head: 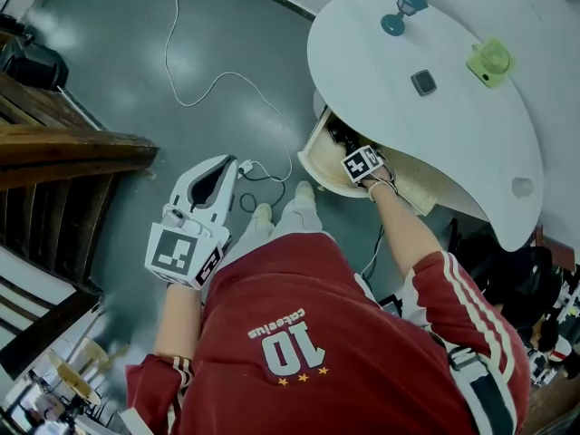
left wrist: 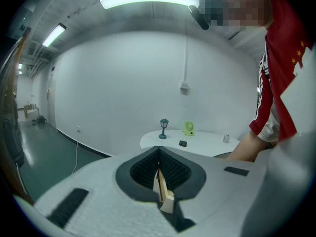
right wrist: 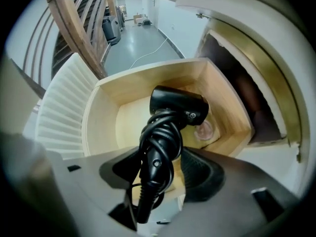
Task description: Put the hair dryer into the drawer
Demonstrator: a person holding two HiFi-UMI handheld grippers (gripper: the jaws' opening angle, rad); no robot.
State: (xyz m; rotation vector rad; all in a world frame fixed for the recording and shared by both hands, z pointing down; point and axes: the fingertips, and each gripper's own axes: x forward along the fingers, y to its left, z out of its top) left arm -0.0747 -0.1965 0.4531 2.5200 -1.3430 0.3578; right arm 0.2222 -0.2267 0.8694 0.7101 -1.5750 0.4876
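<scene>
The right gripper (right wrist: 160, 174) points down into the drawer (right wrist: 101, 125), its jaws wide apart either side of the hair dryer's handle. A sliver of wood shows between the handle and one pad, so I judge the jaws are loose around it, not clamped. The hair dryer (right wrist: 175, 107) sits with its black head down inside the drawer and its handle, wrapped in its own cord, sticking up between the jaws. Beside the head, on the drawer floor, lies a small pale round thing I cannot identify.

The left gripper (left wrist: 160, 181) is held out over the floor, well away from the drawer, jaws closed together with nothing in them.

As for progress, the main step looks nearly finished: the dryer is within the drawer walls. What seems left is to lift the right gripper clear of the handle and, most likely, push the drawer shut, since it stands pulled out from under the table (head: 435, 143).

By count: two grippers, one hair dryer, one drawer, one white table. On the table are four small items: one teal lamp (head: 403, 9), one green fan (head: 490, 62), one dark square thing (head: 423, 82) and one pale round thing (head: 522, 188). One white cable (head: 208, 84) trails across the floor.
</scene>
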